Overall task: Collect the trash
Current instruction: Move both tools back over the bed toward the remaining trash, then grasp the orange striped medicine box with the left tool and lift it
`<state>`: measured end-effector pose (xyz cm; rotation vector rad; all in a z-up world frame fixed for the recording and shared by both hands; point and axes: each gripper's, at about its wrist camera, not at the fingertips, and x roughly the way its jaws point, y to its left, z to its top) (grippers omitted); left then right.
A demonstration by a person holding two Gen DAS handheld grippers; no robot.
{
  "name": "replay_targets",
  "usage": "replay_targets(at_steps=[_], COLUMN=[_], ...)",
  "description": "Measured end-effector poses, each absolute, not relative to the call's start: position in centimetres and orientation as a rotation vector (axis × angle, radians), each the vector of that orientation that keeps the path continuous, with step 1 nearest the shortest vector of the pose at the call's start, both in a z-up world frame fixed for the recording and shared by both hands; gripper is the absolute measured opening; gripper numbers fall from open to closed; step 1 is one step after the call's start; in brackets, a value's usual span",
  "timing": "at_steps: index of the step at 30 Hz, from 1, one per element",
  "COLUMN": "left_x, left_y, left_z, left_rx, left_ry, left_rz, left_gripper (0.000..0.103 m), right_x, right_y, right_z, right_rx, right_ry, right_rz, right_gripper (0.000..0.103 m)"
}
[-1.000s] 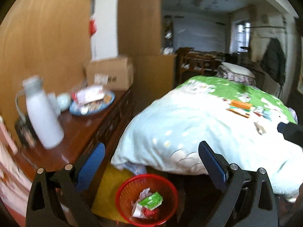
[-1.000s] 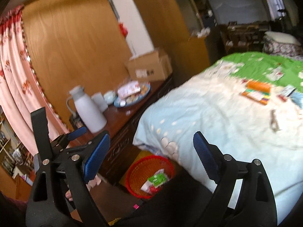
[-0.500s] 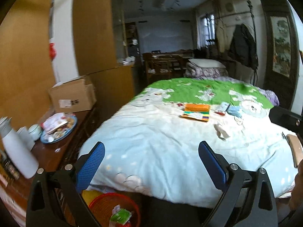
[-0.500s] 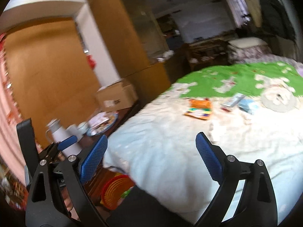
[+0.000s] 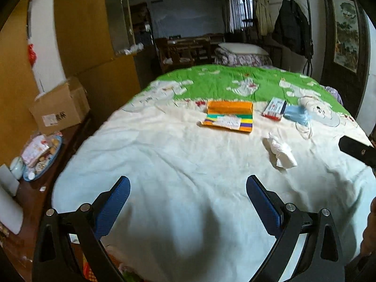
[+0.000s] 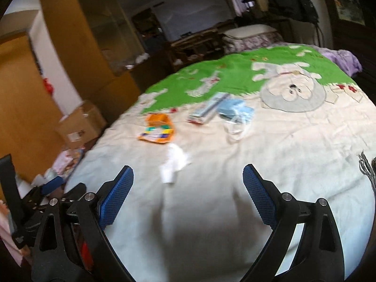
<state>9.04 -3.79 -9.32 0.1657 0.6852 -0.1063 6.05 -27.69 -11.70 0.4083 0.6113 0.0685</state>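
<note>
Left tool (image 5: 188,202): blue-padded jaws spread wide and released, nothing between them, held above the near edge of the bed.
Right tool (image 6: 188,188): jaws likewise spread and released, empty, above the same near edge; the left tool's body shows at 8 o'clock in its view.
Bed (image 5: 178,164): pale cream quilt with a green cartoon-printed far half; it carries all the litter.
Crumpled white tissue (image 5: 280,151): nearest piece of trash, at 2 o'clock from the left tool, lying alone on the cream quilt (image 6: 174,163).
Orange striped cardboard packet (image 5: 229,118): farther back at 12 o'clock, flap open, flat on the quilt.
Red-and-white flat box (image 5: 274,108): at 1 o'clock, just beside a light blue face mask (image 5: 296,115).
Tabletop (image 5: 33,202): dark wood, at 9 o'clock, holding a blue plate of snacks (image 5: 42,157).
Brown cardboard carton (image 5: 60,107): at 10 o'clock, behind the plate.
</note>
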Motion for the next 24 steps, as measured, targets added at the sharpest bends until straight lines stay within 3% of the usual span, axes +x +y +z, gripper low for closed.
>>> replay_targets(at_steps=[8,15,20,24], left_x=[15.4,22.4,26.1,28.0], left_y=[-5.7,-8.5,-13.7,-15.8], left_z=[-11.9,-10.8,-9.9,-11.9], left_rx=[0.159,0.054,0.166,0.304], left_ry=[0.769,0.797,0.708,0.737], left_rz=[-0.170,-0.247,-0.243,-0.148], left_gripper=[0.097,0.097,0.097,0.097], right_x=[8.8,9.2,9.4,9.3], right_y=[-29.2,-30.9,-30.4,-30.7], right_z=[-15.3,-16.5,-16.6,-16.7], right_rx=[0.410,0.553,0.545,0.564], right_ry=[0.665,0.680,0.691,0.688], right_rz=[0.003,0.051,0.070,0.080], right_gripper=[0.091,0.091,0.091,0.091])
